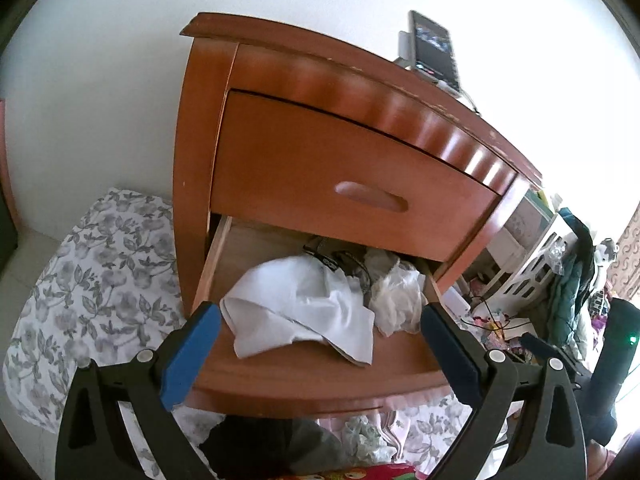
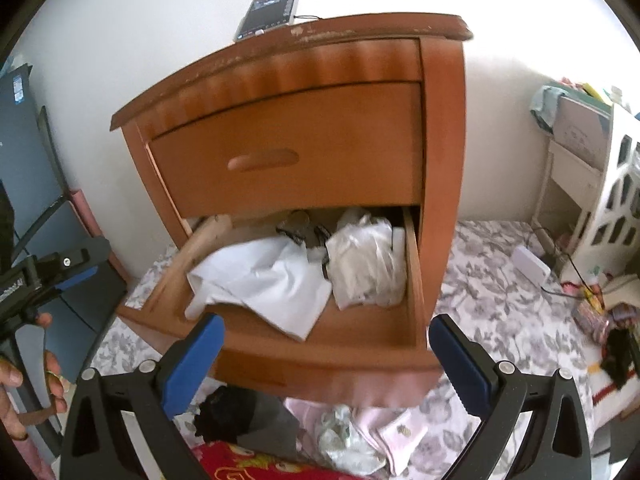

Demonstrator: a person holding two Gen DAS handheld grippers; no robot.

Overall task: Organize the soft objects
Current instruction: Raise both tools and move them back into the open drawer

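Observation:
A wooden nightstand [image 1: 320, 168] [image 2: 288, 152] has its lower drawer [image 1: 320, 376] [image 2: 360, 336] pulled out. Inside lie a crumpled white cloth [image 1: 304, 308] [image 2: 264, 280], a clear plastic bag [image 1: 396, 300] [image 2: 364, 268] and something dark at the back. My left gripper [image 1: 320, 316] is open in front of the drawer, holding nothing. My right gripper [image 2: 326, 328] is open over the drawer's front edge, also holding nothing. Under the drawer on the floor lie a dark garment [image 2: 240, 416], a pink cloth [image 2: 388, 424] and a pale green item [image 2: 340, 436].
A phone [image 1: 434, 50] [image 2: 272, 8] leans on the nightstand top. Floral bedding [image 1: 92, 288] [image 2: 500, 312] covers the floor. A white rack [image 2: 616, 200] and clutter stand at the right. A hand [image 2: 36, 368] holds the other gripper at the left edge. A red printed fabric [image 2: 248, 464] lies in front.

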